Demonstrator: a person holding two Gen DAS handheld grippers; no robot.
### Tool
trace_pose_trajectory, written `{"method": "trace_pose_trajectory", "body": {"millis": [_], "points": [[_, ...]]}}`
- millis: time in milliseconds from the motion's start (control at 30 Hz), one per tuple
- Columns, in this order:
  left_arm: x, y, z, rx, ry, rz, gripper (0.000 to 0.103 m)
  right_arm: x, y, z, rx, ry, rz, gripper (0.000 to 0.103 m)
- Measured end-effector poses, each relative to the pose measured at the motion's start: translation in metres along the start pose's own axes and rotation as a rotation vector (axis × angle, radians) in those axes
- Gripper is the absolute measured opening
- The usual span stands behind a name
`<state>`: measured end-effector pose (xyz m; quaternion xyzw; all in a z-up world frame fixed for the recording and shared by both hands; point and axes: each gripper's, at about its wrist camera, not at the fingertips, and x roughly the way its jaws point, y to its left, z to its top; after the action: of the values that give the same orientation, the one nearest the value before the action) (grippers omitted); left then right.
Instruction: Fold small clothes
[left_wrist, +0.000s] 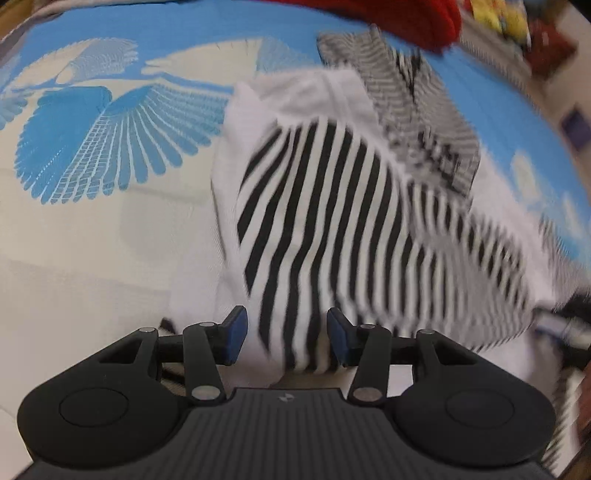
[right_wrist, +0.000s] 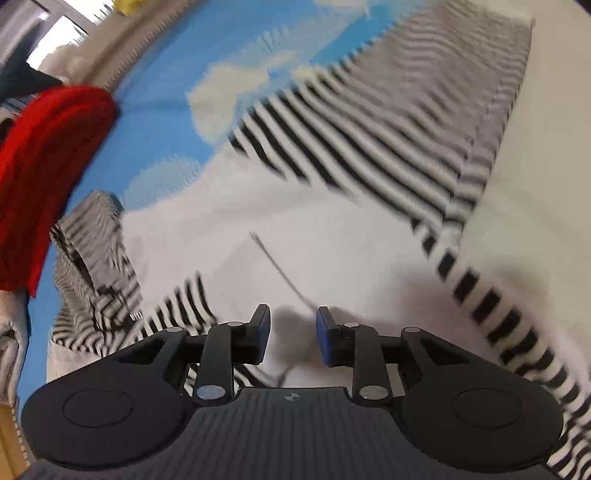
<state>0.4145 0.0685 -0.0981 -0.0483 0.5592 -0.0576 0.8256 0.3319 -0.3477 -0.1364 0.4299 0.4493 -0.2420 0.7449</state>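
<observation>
No legible text or numbers anywhere (only a tiny wordless emblem on each hand-held gripper (left_wrist: 287, 334) body).

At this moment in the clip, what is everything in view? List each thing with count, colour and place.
Striped garment: one, black and white, lying rumpled on the bedsheet, under both grippers.
Bedsheet: one, blue and cream with a bird print, beneath everything.
Red cloth: one, red, at the sheet's far edge.
Left gripper: black with blue pads, fingers apart over striped fabric.
Right gripper: same colours, fingers apart above a white part of the garment.
</observation>
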Motion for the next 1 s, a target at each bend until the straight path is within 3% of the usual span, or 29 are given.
{"method": "trace_pose_trajectory", "body": {"millis": [100,167,233,367,433,467,567,600,667,733,800,900,1000], "points": [[0.006,-0.001,-0.005,0.04,0.012,0.024,0.052,-0.002,0.003,-0.005,-0.03,0.001,0.001,0.029],[0.007,-0.001,-0.006,0.058,0.008,0.041,0.052,-0.005,0.009,-0.004,-0.063,-0.016,0.028,0.009],[0.005,0.001,-0.005,0.049,0.001,0.033,0.052,-0.013,0.015,-0.003,-0.09,-0.054,0.064,0.007],[-0.003,-0.003,-0.002,0.055,-0.022,0.009,0.052,-0.059,0.031,-0.005,-0.155,-0.276,0.187,0.005],[-0.001,-0.007,-0.004,0.08,-0.008,0.029,0.052,-0.075,0.036,-0.009,-0.206,-0.372,0.169,0.005],[0.001,-0.008,-0.005,0.087,0.0,0.036,0.052,-0.074,0.035,-0.008,-0.203,-0.373,0.121,0.006],[0.001,-0.01,-0.005,0.09,-0.006,0.03,0.052,-0.042,0.021,-0.003,-0.148,-0.218,-0.097,0.01],[-0.003,-0.01,-0.003,0.086,-0.026,0.02,0.052,-0.036,0.015,-0.003,-0.124,-0.191,-0.134,0.01],[-0.009,-0.011,-0.001,0.08,-0.049,-0.012,0.052,-0.04,0.013,-0.004,-0.106,-0.213,-0.122,0.01],[-0.009,-0.013,-0.001,0.083,-0.045,-0.037,0.052,-0.051,0.025,-0.006,-0.167,-0.278,-0.057,0.012],[0.001,-0.014,-0.005,0.092,0.001,-0.02,0.052,-0.059,0.029,-0.007,-0.195,-0.297,0.037,0.023],[0.011,-0.013,-0.011,0.13,0.025,0.029,0.052,-0.04,0.026,-0.004,-0.165,-0.162,0.074,0.026],[-0.003,-0.016,-0.007,0.109,-0.022,-0.005,0.052,-0.007,0.018,-0.008,-0.172,0.013,-0.047,0.027]]}}
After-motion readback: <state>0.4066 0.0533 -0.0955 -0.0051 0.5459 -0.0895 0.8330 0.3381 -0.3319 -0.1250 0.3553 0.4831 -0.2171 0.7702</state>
